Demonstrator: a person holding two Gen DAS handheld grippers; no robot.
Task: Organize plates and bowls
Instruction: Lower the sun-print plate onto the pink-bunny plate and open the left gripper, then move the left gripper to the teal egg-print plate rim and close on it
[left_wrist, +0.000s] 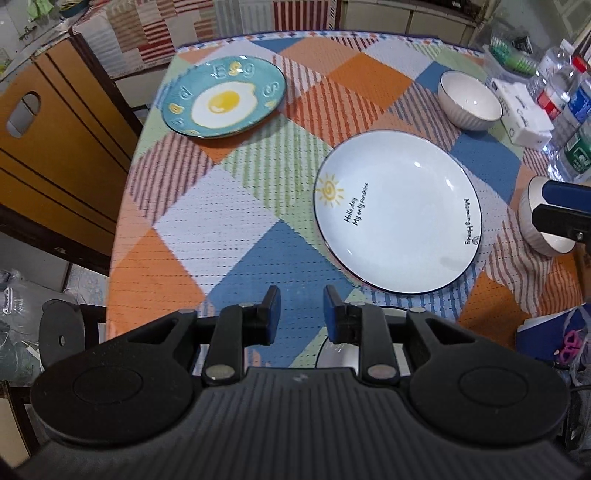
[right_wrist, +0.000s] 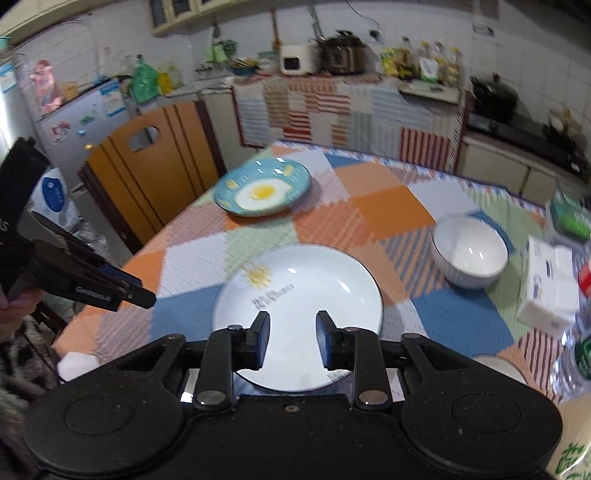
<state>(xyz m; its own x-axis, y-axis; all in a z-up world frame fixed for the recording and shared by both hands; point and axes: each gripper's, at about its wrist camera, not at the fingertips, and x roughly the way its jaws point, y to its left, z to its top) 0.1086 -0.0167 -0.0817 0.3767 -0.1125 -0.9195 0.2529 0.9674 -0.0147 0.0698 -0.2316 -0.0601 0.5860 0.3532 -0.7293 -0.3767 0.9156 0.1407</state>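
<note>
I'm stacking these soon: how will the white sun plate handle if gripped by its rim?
The white sun plate looks glazed and glossy, so probably slippery between tool pads. It seems rigid ceramic, likely chippable. Wide and shallow, it may tilt from a one-sided rim grip.

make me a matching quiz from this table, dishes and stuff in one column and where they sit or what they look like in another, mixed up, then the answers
Things:
1. blue plate
2. white plate
3. white bowl
4. tissue pack

Descriptions:
A. ribbed outside, dark rim, nothing in it, beyond the white plate
B. fried egg picture, near the table's far left edge
C. white box lying right beside the bowl, next to the water bottles
D. sun drawing and handwriting, closest to both grippers

Pairs: 1-B, 2-D, 3-A, 4-C
</note>
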